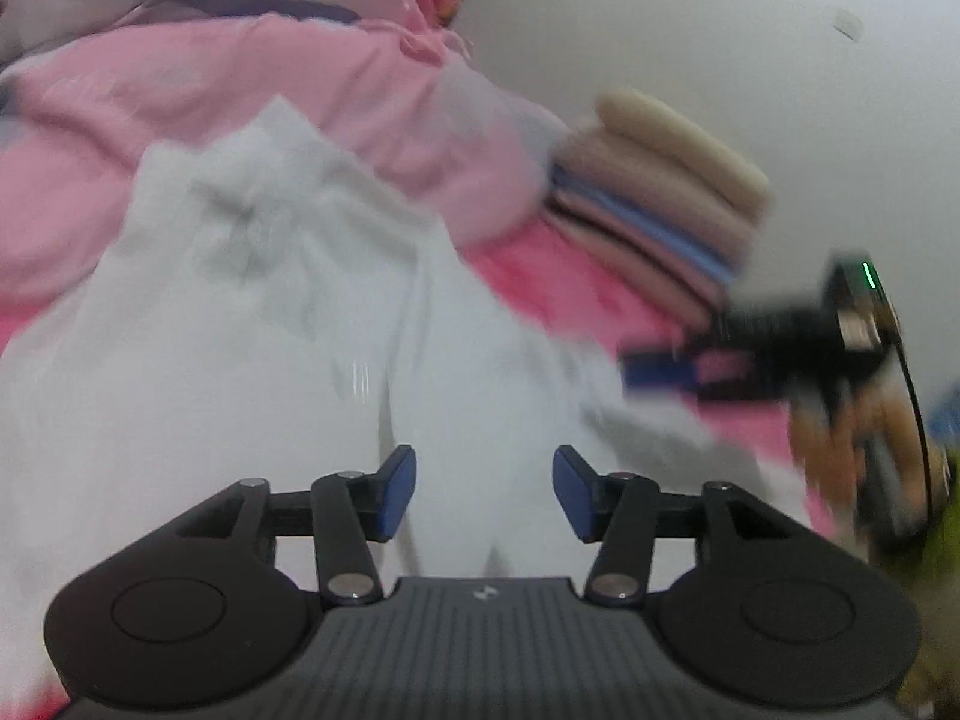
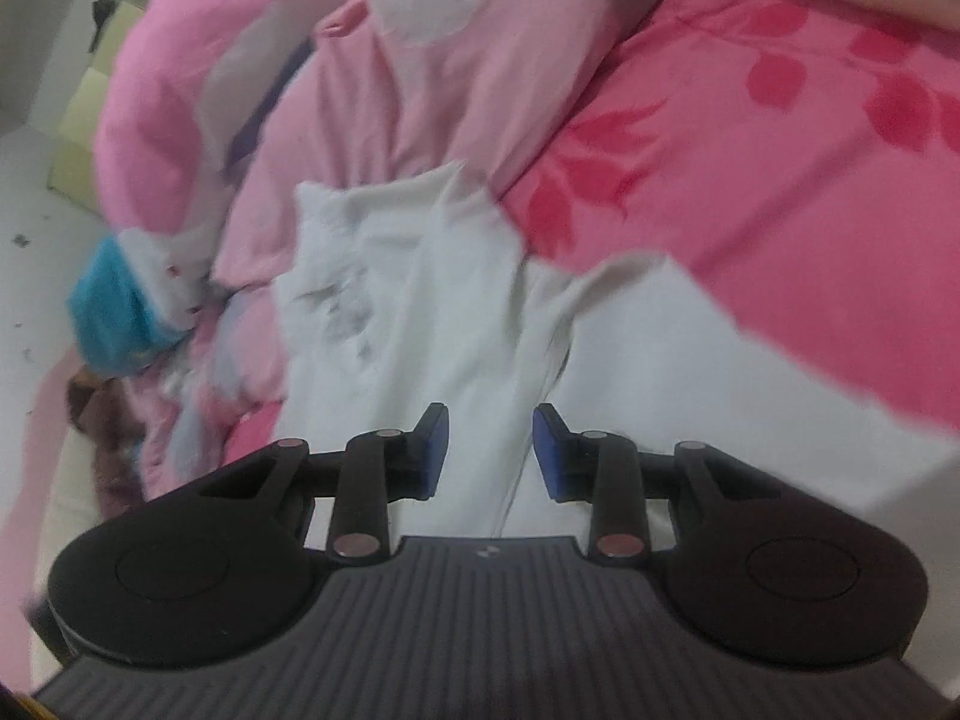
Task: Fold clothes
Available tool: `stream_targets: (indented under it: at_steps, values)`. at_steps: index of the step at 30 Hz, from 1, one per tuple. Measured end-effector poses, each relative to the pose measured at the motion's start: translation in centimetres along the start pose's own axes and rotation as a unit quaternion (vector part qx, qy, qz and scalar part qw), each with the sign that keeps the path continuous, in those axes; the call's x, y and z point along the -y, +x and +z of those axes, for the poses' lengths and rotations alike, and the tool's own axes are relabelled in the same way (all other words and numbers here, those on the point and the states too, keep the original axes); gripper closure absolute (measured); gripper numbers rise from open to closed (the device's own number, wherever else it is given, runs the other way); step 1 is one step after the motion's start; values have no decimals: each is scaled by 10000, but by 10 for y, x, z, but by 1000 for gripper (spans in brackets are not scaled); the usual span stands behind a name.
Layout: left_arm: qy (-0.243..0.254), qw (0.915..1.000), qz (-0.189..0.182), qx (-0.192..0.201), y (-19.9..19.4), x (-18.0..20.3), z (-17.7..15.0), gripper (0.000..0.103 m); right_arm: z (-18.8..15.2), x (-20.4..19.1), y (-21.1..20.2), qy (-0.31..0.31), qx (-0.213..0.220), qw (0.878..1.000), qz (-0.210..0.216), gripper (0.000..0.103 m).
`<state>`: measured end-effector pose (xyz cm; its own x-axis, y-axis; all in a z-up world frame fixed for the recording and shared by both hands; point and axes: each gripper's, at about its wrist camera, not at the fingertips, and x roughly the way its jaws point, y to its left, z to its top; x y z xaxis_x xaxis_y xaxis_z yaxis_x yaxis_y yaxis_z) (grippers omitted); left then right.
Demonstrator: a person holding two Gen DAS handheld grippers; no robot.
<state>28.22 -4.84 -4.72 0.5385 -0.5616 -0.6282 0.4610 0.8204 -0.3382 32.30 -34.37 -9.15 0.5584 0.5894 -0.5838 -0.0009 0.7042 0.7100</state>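
A white garment (image 1: 252,324) lies spread and wrinkled on a pink bed. My left gripper (image 1: 483,492) hovers over its near part, open, with nothing between its blue pads. In the right wrist view the same white garment (image 2: 432,324) runs away from me, one part splaying right across the red-leafed sheet. My right gripper (image 2: 490,450) is open above the cloth, with only cloth showing in the gap behind the fingers. The right gripper (image 1: 750,354) also shows blurred at the right of the left wrist view, held by a hand.
A pink quilt (image 1: 210,90) is bunched behind the garment. A stack of folded clothes (image 1: 666,198) in beige, tan and blue sits beyond it by a white wall. A blue and white cloth (image 2: 120,312) lies at the bed's left edge, with white floor (image 2: 30,240) beyond.
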Motion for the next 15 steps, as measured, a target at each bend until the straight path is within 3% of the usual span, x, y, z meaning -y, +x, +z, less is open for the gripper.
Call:
stream_targets:
  at_steps: [4,12,15]
  values:
    - [177,9991,353,-120,76,10,55,45,9,16,21,230,-40,9997,63,73]
    - [326,9914,1028,-740,157,19,95,45,20,44,47,680,-72,9970,356,73]
    - [381,9863,1278,-971,188,22,110,55,22,49,53,761,-18,9960,470,73]
